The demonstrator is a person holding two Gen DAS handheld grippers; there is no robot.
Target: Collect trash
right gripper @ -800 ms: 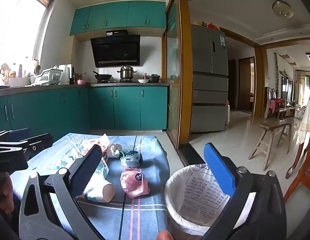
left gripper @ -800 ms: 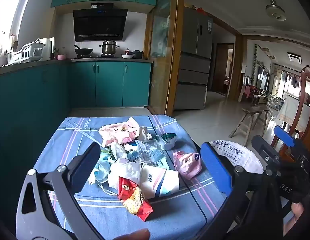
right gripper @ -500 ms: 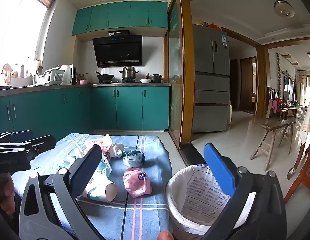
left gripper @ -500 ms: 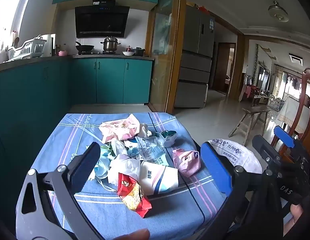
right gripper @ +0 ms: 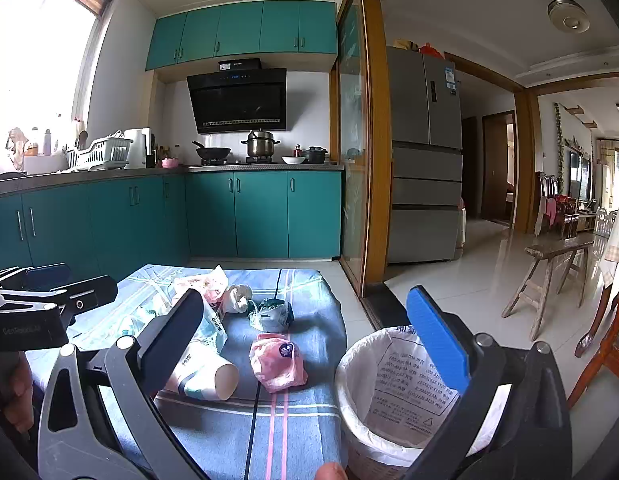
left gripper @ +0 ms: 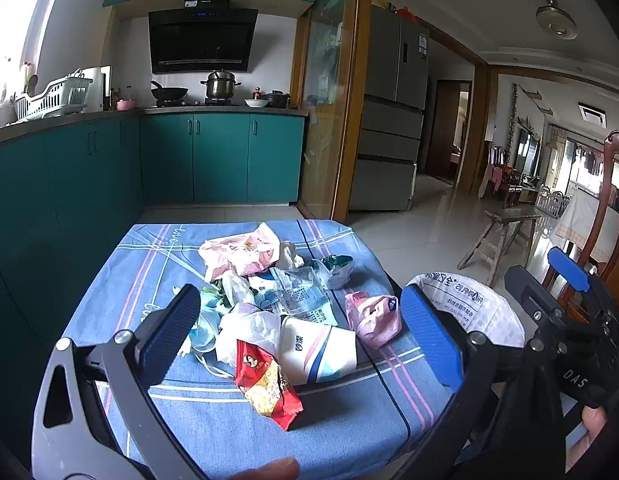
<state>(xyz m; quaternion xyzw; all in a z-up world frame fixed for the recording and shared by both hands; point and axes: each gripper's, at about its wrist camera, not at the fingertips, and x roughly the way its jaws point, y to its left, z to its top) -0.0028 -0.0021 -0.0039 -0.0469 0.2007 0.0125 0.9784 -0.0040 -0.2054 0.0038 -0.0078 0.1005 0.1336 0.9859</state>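
A pile of trash lies on the blue striped cloth [left gripper: 149, 264] of a low table. In it are a red snack wrapper [left gripper: 267, 386], a tipped paper cup [left gripper: 317, 350], a crumpled pink bag [left gripper: 375, 318], a pink-white wrapper [left gripper: 241, 252] and clear plastic [left gripper: 297, 296]. My left gripper [left gripper: 299, 296] hovers open in front of the pile, touching nothing. My right gripper [right gripper: 305, 298] is open too, near the pink bag [right gripper: 277, 362] and the cup [right gripper: 205, 376]. A bin with a white liner [right gripper: 389, 372] stands at the table's right edge.
The bin [left gripper: 465, 304] shows beside the right gripper's body [left gripper: 565, 280]. Teal cabinets [left gripper: 221, 156] line the far wall and the left. A wooden stool [right gripper: 549, 276] and a chair [left gripper: 613, 208] stand on the tiled floor to the right.
Both views have drifted only slightly. The trash lies where it was and both grippers stay open with nothing held.
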